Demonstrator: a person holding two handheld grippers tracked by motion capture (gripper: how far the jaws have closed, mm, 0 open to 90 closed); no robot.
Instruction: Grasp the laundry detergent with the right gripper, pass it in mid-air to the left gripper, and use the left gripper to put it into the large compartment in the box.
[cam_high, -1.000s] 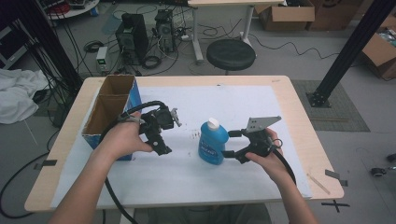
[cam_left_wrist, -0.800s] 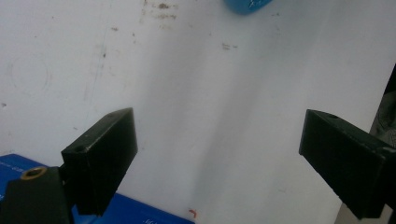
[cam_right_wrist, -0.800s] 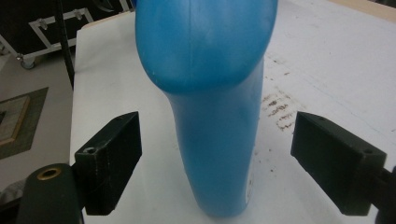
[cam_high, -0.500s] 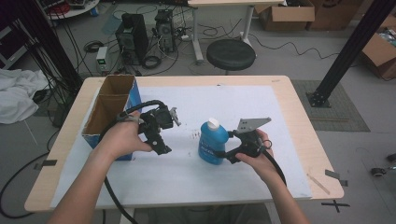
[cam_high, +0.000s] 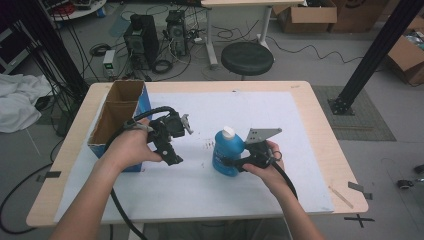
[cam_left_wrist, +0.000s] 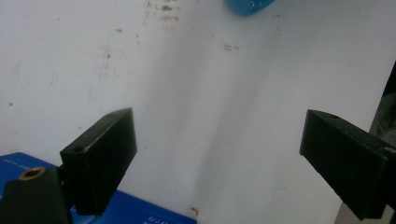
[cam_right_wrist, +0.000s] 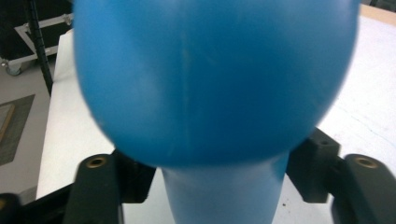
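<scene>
Now, high view: right claw (cam_high: 234, 163) has just been closing, clamped on blue bottle (cam_high: 228, 152) mid-desk | left claw view: left claw (cam_left_wrist: 224, 154) apart, idle | right claw view: grip sits low, bottle may tip.

Open sheet (cam_high: 165, 192) ahead; cardboard box (cam_high: 116, 116) probably crowds the left gripper (cam_high: 175, 145).

Right claw (cam_high: 234, 163) now in from the right, jaws just closing around blue bottle (cam_high: 226, 152).
</scene>
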